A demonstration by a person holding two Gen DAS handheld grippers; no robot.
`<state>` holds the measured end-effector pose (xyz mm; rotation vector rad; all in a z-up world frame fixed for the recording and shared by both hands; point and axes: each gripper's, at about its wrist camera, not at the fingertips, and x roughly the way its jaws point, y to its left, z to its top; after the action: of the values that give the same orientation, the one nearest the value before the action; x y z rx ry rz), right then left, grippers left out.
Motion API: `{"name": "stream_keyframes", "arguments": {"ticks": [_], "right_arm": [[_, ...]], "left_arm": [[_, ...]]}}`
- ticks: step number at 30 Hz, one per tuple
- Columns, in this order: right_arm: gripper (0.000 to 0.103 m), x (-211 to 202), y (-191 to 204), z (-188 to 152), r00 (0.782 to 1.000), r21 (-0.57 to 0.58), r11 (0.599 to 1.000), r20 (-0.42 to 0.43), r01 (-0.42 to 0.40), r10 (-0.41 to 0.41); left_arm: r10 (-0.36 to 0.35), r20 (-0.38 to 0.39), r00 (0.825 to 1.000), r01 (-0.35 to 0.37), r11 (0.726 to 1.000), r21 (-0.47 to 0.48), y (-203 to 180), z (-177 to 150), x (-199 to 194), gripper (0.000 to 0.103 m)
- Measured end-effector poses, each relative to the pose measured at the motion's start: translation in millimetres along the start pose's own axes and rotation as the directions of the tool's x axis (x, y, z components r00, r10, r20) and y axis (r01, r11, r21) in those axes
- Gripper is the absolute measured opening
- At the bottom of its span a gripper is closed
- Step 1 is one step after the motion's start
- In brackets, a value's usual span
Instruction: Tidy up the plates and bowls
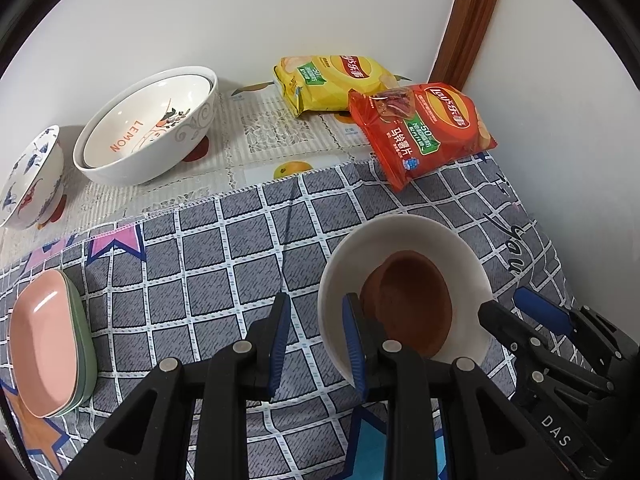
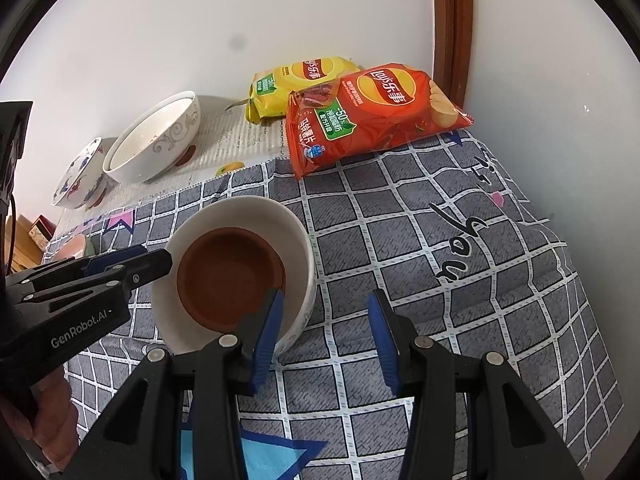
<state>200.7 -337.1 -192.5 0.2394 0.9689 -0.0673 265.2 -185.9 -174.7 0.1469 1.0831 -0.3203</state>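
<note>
A white bowl [image 1: 460,252] with a brown bowl [image 1: 412,300] nested inside sits on the grey checked cloth [image 1: 224,264]. My left gripper [image 1: 316,340] is open, its right finger at the white bowl's near rim. In the right wrist view the white bowl [image 2: 256,210] holds the brown bowl [image 2: 228,276]; my right gripper [image 2: 324,336] is open, with its left finger over the bowl's right rim. Two nested white bowls marked LEMON [image 1: 148,128] and a blue-patterned bowl [image 1: 32,180] stand at the back left. A pink plate on a green one [image 1: 44,340] lies at the left.
A yellow crisp bag [image 1: 332,80] and a red crisp bag [image 1: 424,128] lie at the back by the wall. A wooden door frame [image 1: 472,16] rises at the back right. The right gripper's body [image 1: 560,340] shows beside the white bowl.
</note>
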Motion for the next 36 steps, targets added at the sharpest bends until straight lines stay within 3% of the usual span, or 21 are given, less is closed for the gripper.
{"name": "stream_keyframes", "arguments": {"ticks": [15,36], "right_arm": [[0.034,18,0,2,0.999,0.020,1.000,-0.049,-0.009,0.010],[0.028,47,8,10,0.994,0.022,0.997,-0.070,0.080,-0.078]], "left_arm": [[-0.036,-0.030,0.999,0.036,0.999,0.006,-1,-2,14,0.025],[0.001,-0.065,0.998,0.000,1.000,0.017,0,-6,41,0.025]]}}
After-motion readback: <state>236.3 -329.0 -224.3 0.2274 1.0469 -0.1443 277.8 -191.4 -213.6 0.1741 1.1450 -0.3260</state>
